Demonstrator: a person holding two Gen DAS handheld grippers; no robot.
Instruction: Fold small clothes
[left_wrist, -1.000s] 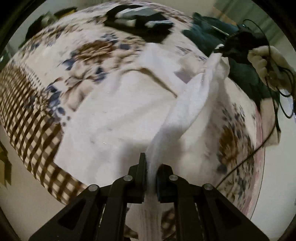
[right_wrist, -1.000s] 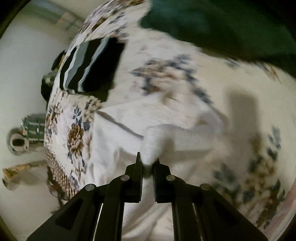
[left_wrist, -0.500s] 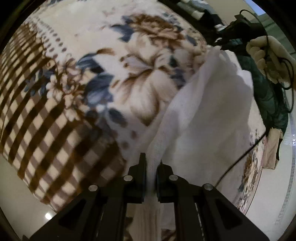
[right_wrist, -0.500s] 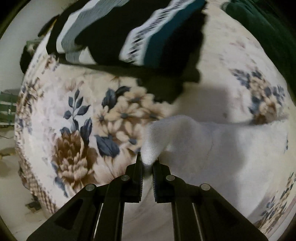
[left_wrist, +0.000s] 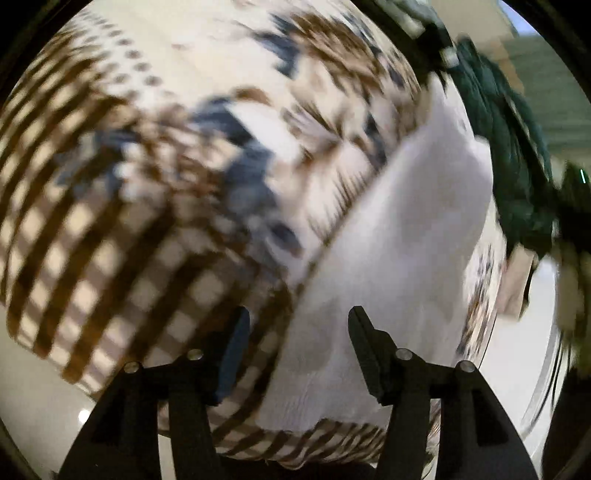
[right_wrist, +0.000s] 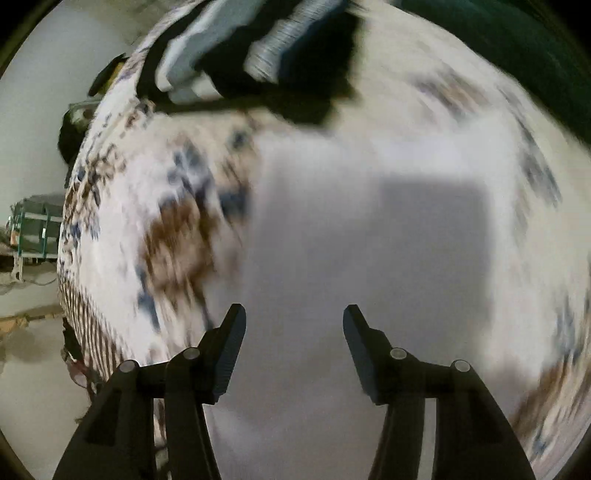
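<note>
A white garment (left_wrist: 402, 236) lies flat on the flowered blanket (left_wrist: 207, 74), folded into a long band that runs from the near edge toward the far right. My left gripper (left_wrist: 297, 321) hovers over its near end with the jaws opening, and the pads no longer press the cloth. In the right wrist view the same white garment (right_wrist: 332, 236) fills the middle, blurred, with a square shadow on it. My right gripper (right_wrist: 293, 319) hangs above it with its jaws opening and nothing pinched between them.
A folded black garment with grey and white stripes (right_wrist: 236, 51) lies at the far side of the blanket. Dark green cloth (left_wrist: 509, 147) is heaped at the right. The blanket's checked border (left_wrist: 74, 236) marks the near left edge, with pale floor (left_wrist: 33, 398) below.
Both grippers carried the white cloth's edge across, laid it down and let go. Their jaws, shut on the cloth before, now stand apart. Both views are blurred by motion.
</note>
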